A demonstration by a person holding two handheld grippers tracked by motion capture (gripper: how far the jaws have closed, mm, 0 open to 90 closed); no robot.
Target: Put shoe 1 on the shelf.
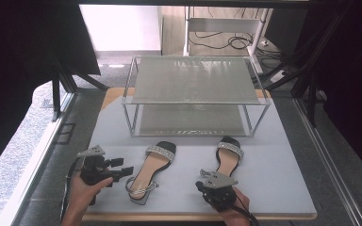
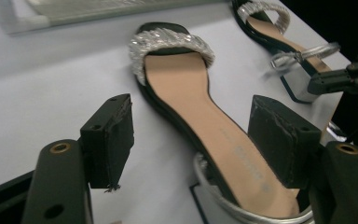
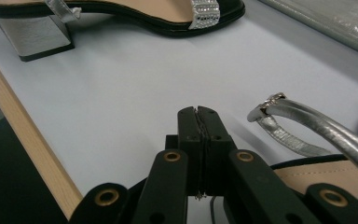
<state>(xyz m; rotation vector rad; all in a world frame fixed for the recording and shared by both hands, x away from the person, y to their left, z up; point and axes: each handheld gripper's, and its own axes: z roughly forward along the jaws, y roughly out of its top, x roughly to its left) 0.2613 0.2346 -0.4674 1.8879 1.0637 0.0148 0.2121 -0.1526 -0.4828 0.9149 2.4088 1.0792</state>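
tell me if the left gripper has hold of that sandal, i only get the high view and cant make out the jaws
observer: no. The left gripper is open, its jaws standing either side of the heel end of the left sandal without pressing on it.
operator: right one open too
observer: no, the right gripper is shut, with nothing between its jaws.
operator: how close is it to the other sandal
observer: close. The silver ankle strap of the right sandal arches just beside the jaws, clear of their tips.
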